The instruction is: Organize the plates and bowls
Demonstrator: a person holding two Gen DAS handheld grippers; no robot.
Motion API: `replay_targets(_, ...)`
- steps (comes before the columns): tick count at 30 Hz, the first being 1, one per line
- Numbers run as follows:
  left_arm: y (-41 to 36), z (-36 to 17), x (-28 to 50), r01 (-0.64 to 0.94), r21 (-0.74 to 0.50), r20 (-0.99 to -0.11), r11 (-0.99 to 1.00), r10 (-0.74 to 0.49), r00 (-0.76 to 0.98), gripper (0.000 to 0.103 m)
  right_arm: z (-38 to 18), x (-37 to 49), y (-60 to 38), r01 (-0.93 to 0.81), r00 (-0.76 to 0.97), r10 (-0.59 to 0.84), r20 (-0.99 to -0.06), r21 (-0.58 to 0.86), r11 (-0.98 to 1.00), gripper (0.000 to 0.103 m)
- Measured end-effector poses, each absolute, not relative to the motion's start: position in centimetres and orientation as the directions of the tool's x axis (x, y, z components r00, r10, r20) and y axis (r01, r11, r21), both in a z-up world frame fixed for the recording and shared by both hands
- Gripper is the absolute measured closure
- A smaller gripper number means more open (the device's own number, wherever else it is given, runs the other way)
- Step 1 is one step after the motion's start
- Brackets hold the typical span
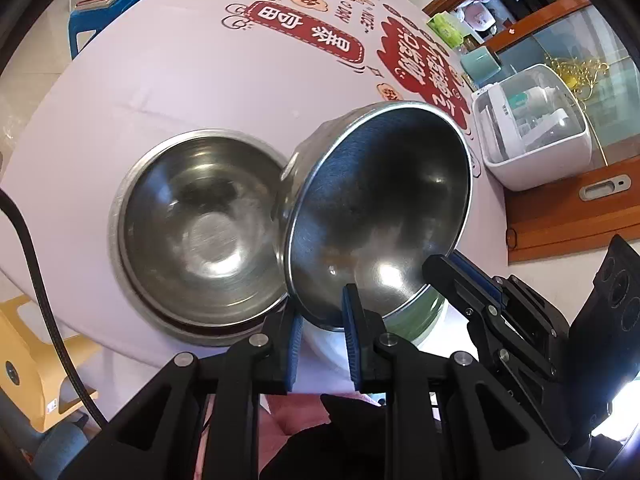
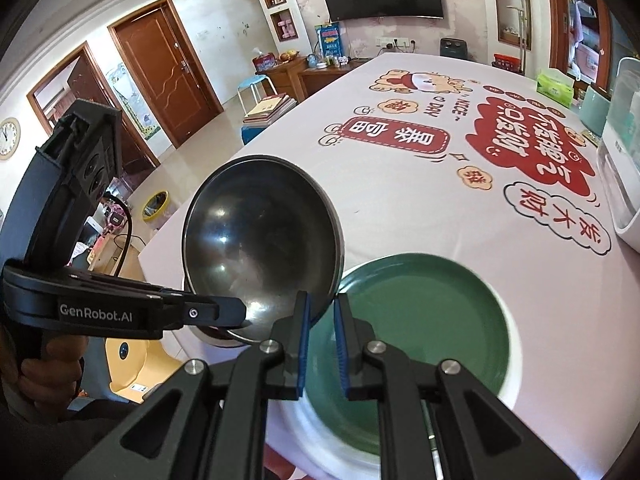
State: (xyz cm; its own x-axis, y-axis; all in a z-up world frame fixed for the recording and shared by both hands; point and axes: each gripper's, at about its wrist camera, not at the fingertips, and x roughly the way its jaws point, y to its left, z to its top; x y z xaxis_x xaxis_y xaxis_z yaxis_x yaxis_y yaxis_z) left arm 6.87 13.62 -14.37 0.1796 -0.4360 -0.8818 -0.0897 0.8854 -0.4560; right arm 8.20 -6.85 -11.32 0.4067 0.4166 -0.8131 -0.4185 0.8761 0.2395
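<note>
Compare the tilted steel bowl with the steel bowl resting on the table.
The tilted steel bowl is lifted on edge, both hand-held grippers at its rim; the resting steel bowl sits flat, ungripped. The tilted steel bowl's inside looks darker; the resting steel bowl's shows bright scuffs. Both are round, shiny metal and empty.

Two steel bowls over a printed tablecloth, both grippers on the tilted one

The left gripper [image 1: 322, 336] pinches the near rim of a tilted steel bowl [image 1: 380, 216], its blue pads close together with the rim between them — the bowl's mouth faces the camera and leans to the right. The right gripper [image 1: 460, 276] comes in from the lower right and grips the same bowl's rim. Just left of it a second steel bowl [image 1: 200, 232] sits upright inside a wider steel rim on the white tablecloth [image 1: 180, 80], the two bowls' edges overlapping. A green plate [image 1: 430, 314] shows beneath the tilted bowl — mostly hidden. A white lidded appliance [image 1: 532, 132] stands at the table's right edge.
</note>
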Motion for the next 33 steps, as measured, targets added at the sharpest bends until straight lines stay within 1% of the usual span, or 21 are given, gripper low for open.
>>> replay_targets(14,18.7,-15.6,5.4,-0.067,-0.447,-0.892,0.892,-0.439,0.106,0.085,-12.3,5.9,-1.9,-0.356,0.410,0.382,-0.828,0.240,0.903,0.090)
replay_targets(24,20.8,-16.2,5.7,0.009,-0.426,-0.903,0.905,-0.426,0.065,0.084,-12.9,4.9,0.6,-0.280,0.436,0.344,-0.832,0.238,0.930,0.088)
replay_targets(33,21.4,-16.2,6.0,0.084,-0.429,-0.900,0.899,-0.434,0.042,0.081,-13.2,4.2,1.1,-0.199,0.459,0.303,-0.835,0.235,0.951,0.088)
